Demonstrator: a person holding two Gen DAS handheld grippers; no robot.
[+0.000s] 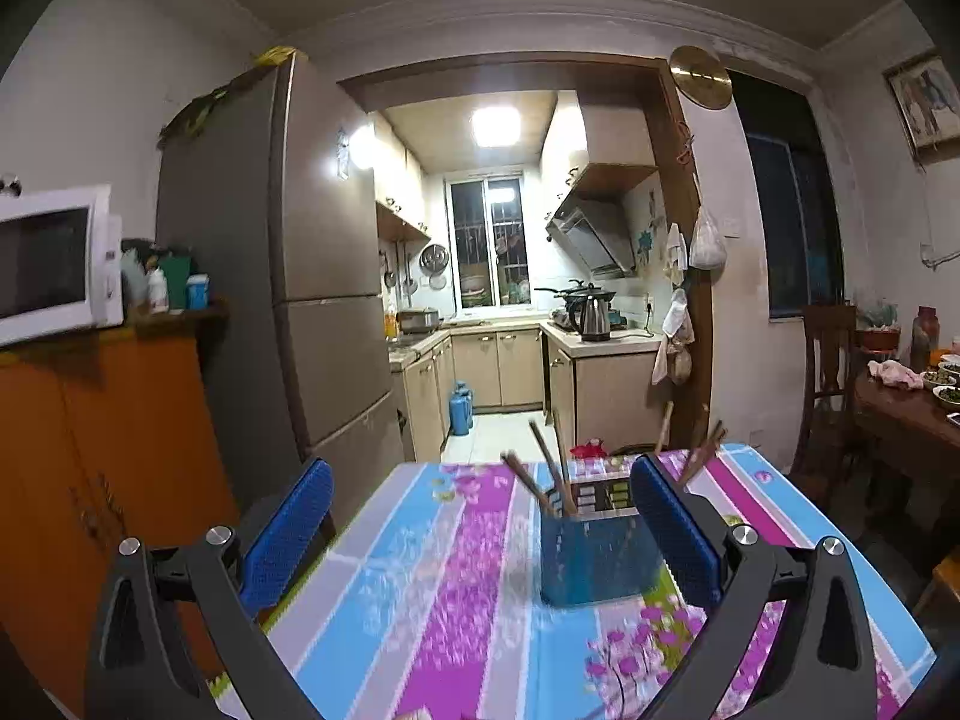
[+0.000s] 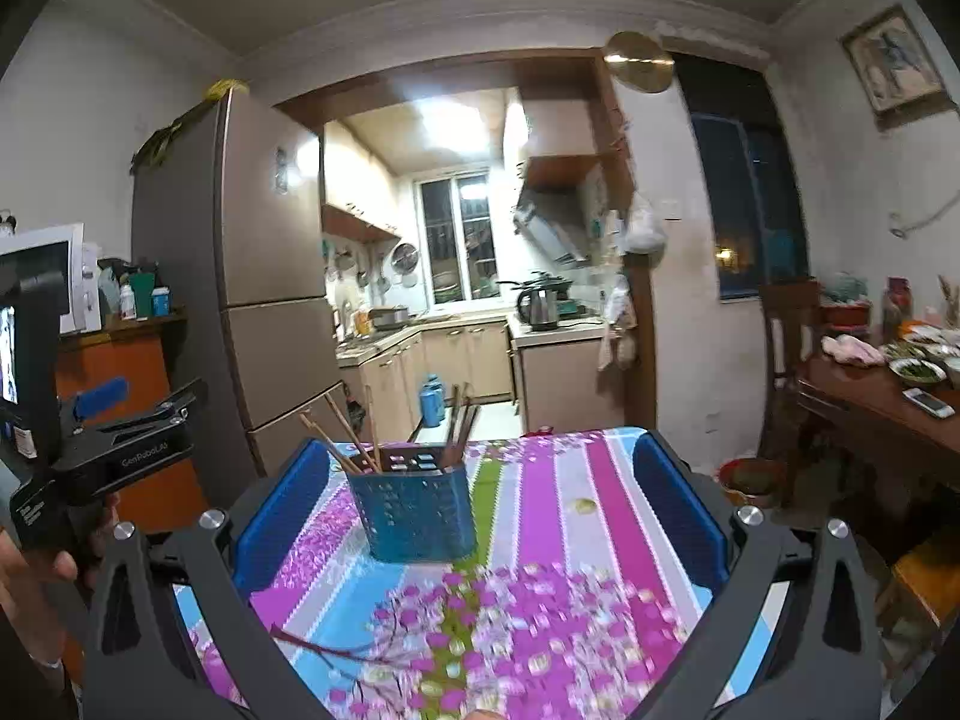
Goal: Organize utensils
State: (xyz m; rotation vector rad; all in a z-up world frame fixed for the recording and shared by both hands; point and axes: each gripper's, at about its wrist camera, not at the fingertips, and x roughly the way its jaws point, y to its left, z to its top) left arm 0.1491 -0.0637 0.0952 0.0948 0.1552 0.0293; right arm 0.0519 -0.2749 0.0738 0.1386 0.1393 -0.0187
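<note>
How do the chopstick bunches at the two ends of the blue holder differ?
The left bunch fans out, its sticks leaning left and splayed; the right bunch stands closer together and nearer upright. The left sticks look lighter brown, the right ones darker. Both stand in the blue holder, tips above its rim.

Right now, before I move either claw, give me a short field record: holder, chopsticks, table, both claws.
holder: blue perforated utensil holder, upright on the table
chopsticks: wooden chopsticks standing in the holder, leaning outward
table: floral striped tablecloth, no loose utensils in view
left claw: open, nothing between its pads
right claw: open, nothing gripped, holder ahead toward its left pad
</note>
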